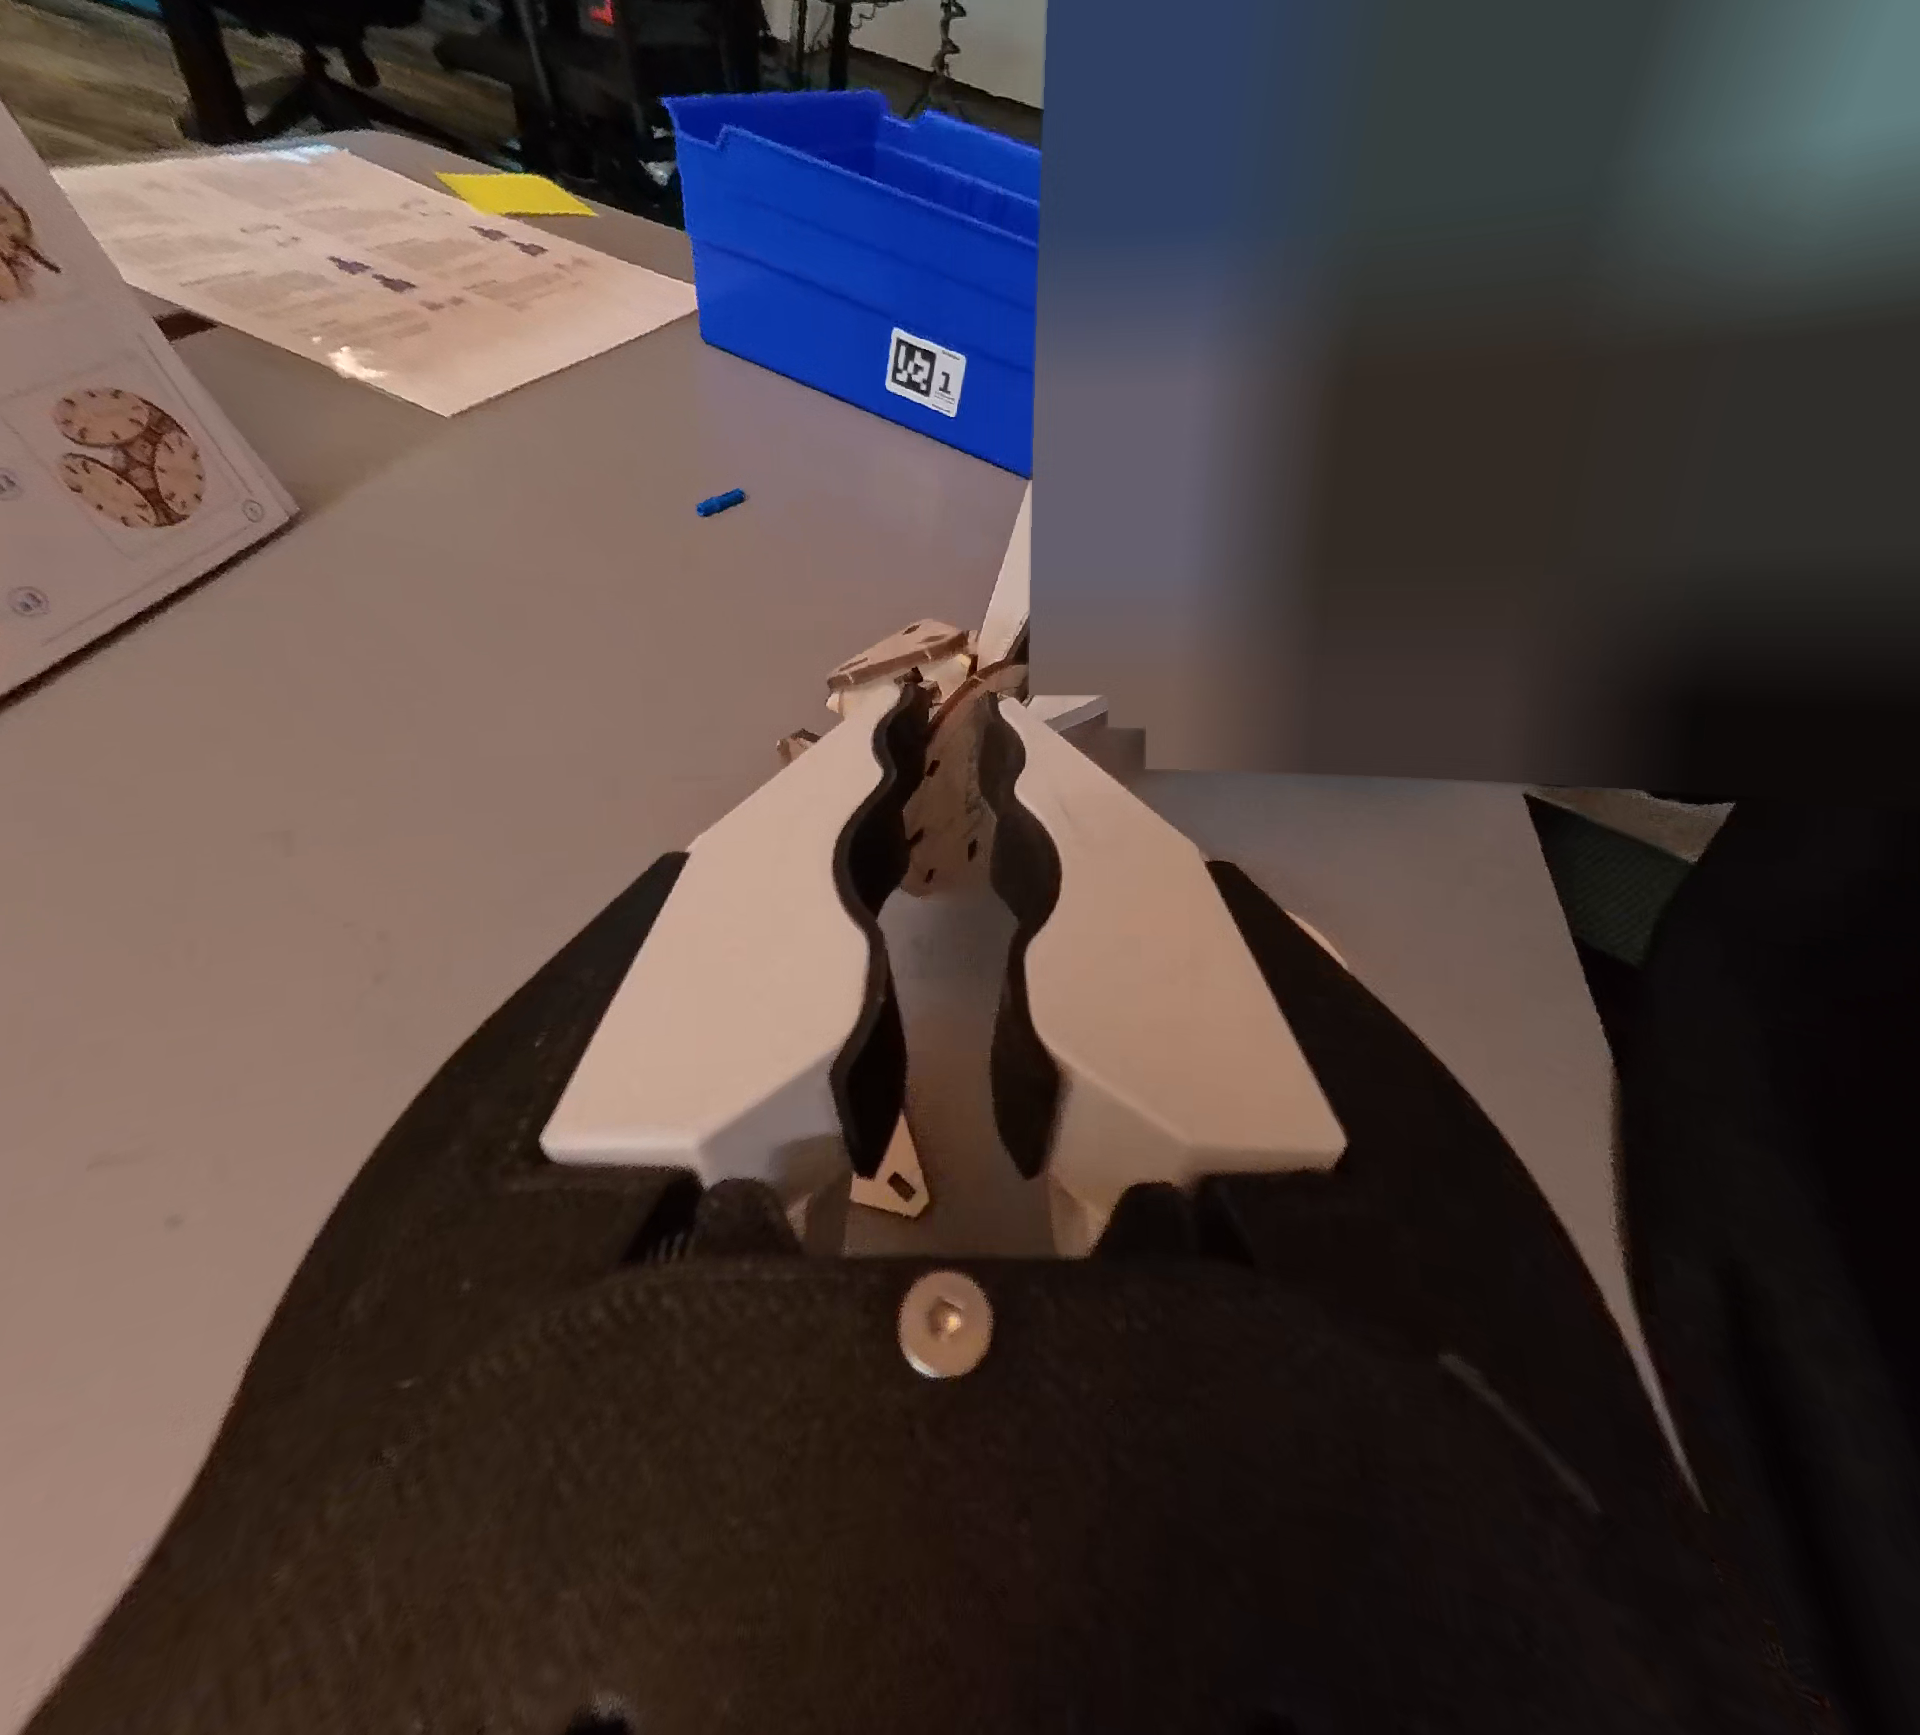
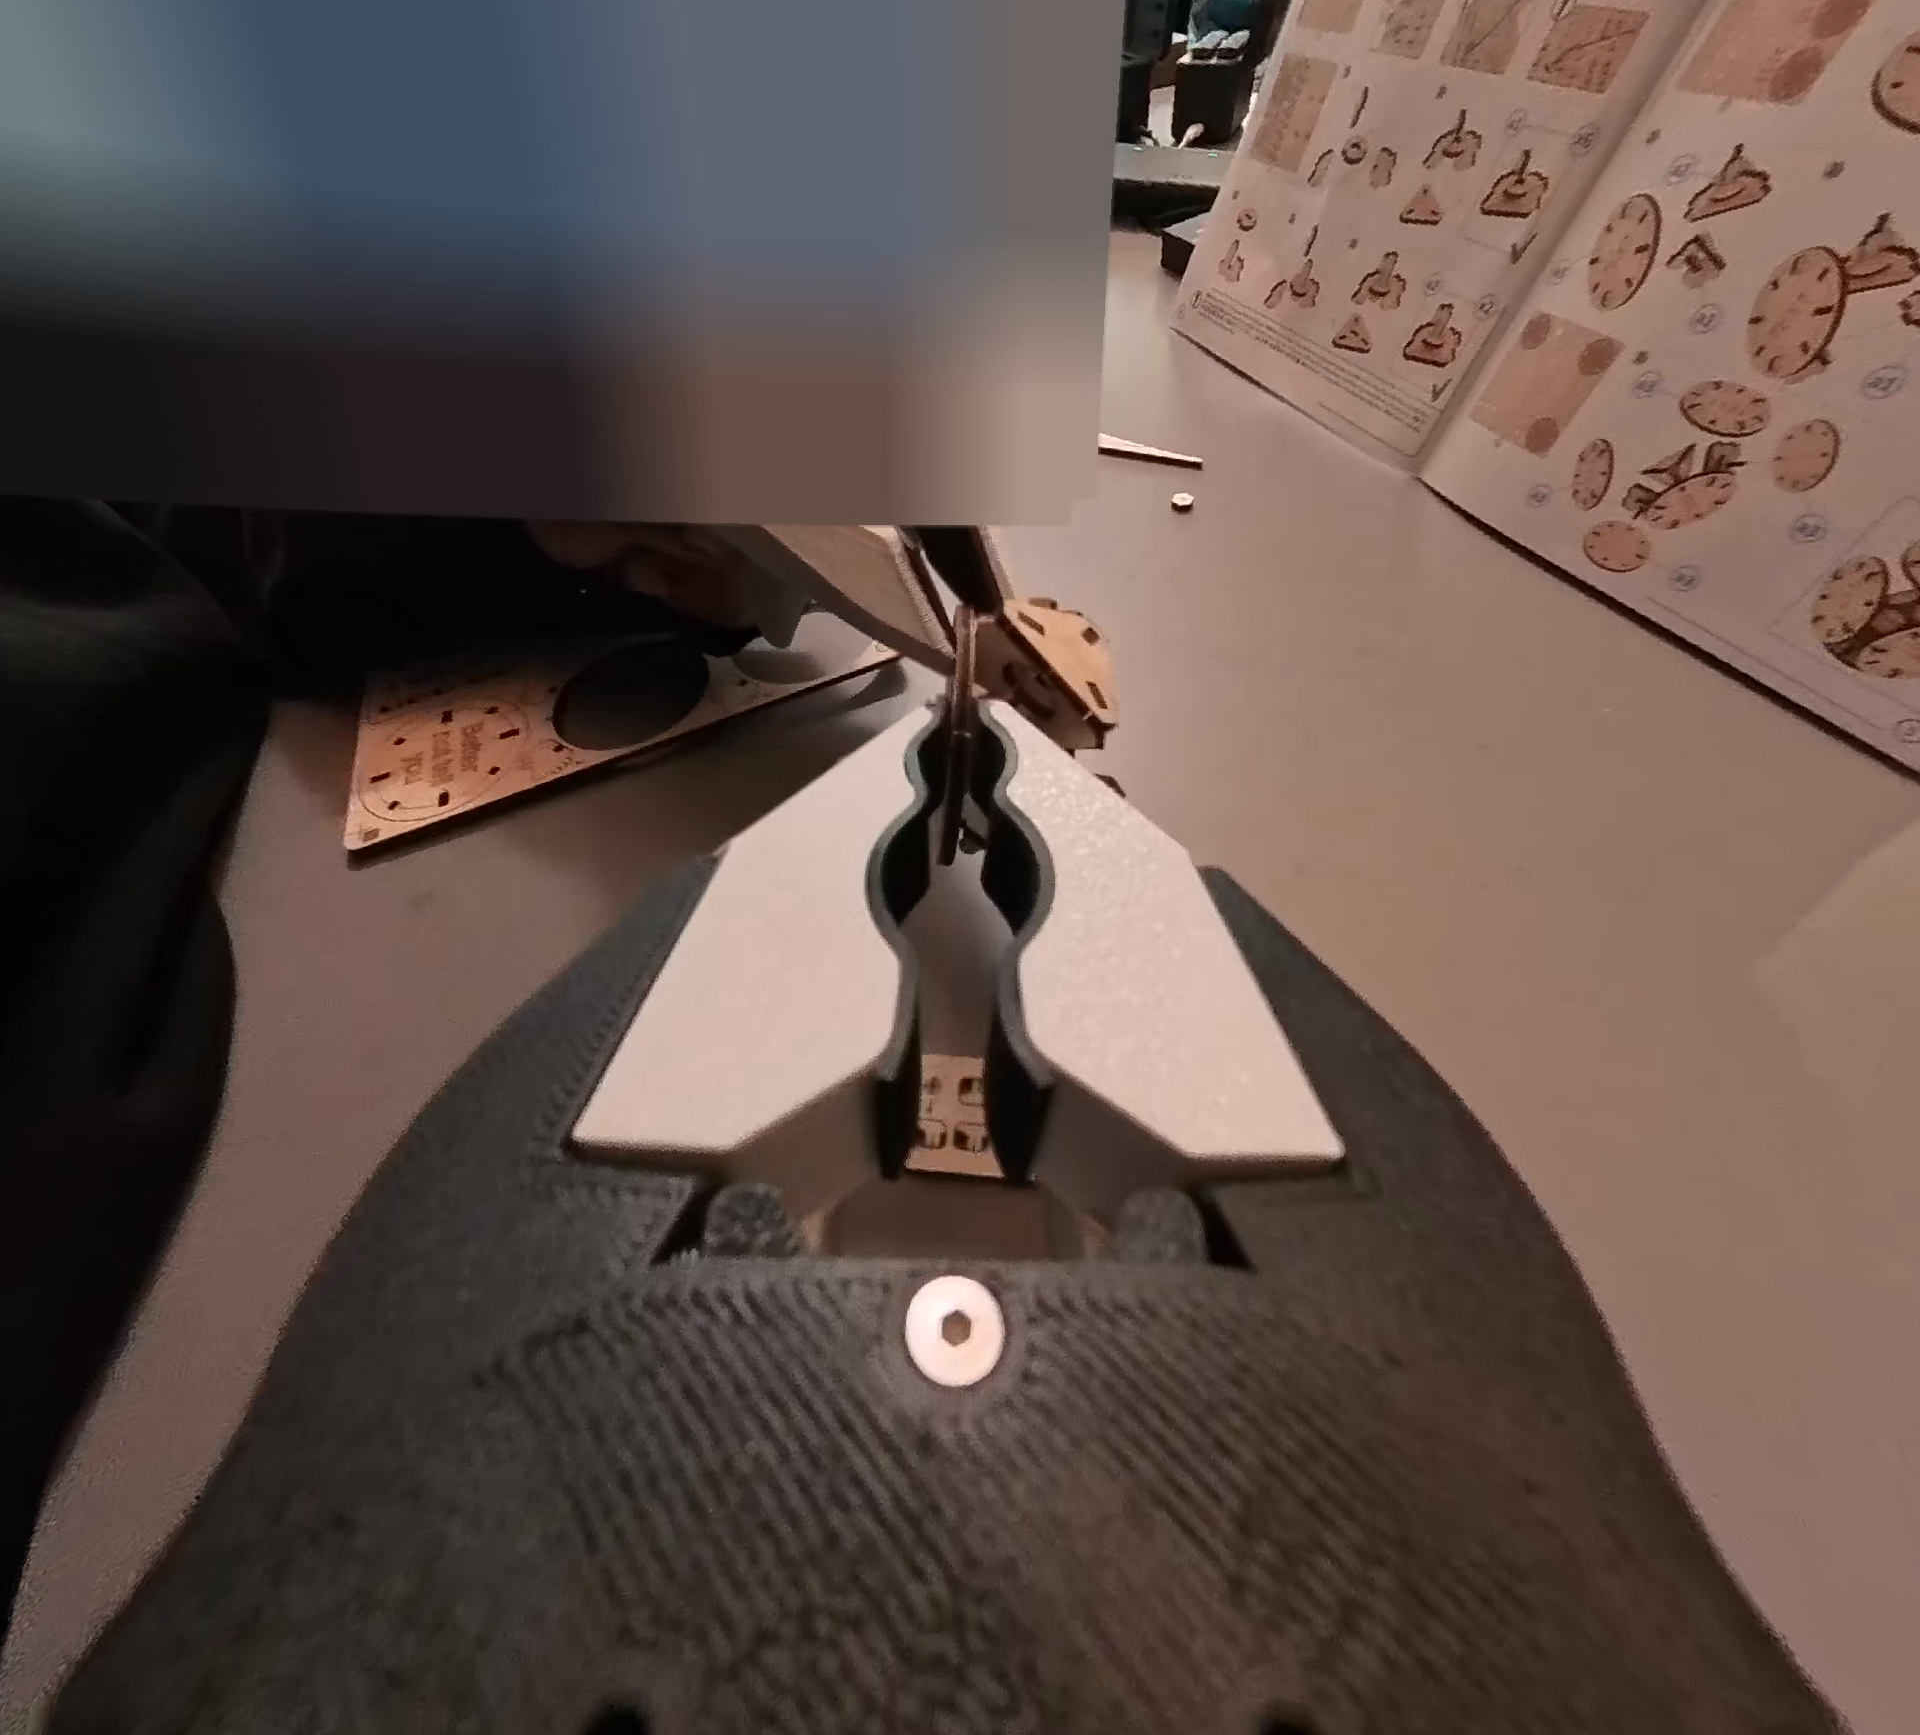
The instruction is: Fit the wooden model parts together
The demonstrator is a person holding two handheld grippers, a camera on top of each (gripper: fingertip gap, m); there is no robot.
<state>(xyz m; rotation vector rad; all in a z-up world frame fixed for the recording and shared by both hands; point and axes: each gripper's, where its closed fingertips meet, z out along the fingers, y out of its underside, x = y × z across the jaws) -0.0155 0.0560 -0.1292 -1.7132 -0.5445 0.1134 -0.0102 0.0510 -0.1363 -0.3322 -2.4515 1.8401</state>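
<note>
The left gripper (image 1: pixel 948 729) has its jaws clamped on a flat, pale laser-cut wooden piece with small slots (image 1: pixel 948 802), which stands on edge between the black wavy pads (image 1: pixel 902 755) and reaches back toward the gripper body. Just past the fingertips, at about 12 o'clock, sits a small assembled wooden block with slotted faces (image 1: pixel 902 651), touching the held piece; how the two join is hidden.

The right gripper (image 2: pixel 961 729) has its jaws clamped on a thin dark-edged wooden disc seen edge-on (image 2: pixel 964 677), pinched at the fingertips. The disc's upper end meets the same angular wooden block (image 2: pixel 1049 667) at roughly 1 o'clock of the tips, and the other gripper's light finger (image 2: pixel 862 589) comes in from 11 o'clock, so both grippers meet over the grey desk (image 2: pixel 1351 802).

At 9 to 10 o'clock of the right gripper a flat plywood sheet with engraved clock faces and a round cut-out hole (image 2: pixel 540 729) lies on the desk. At 1 to 2 o'clock an open instruction booklet with clock-part drawings (image 2: pixel 1558 231) stands tilted; a thin wooden stick (image 2: pixel 1148 449) and a tiny round wooden bit (image 2: pixel 1179 500) lie near it.

In the left wrist view a blue plastic bin bearing a square-patterned sticker (image 1: pixel 862 272) stands at 12 o'clock, a small blue peg (image 1: pixel 720 502) lies before it, and a printed sheet (image 1: pixel 364 272) with a yellow note (image 1: pixel 514 192) lies at 10 o'clock.
</note>
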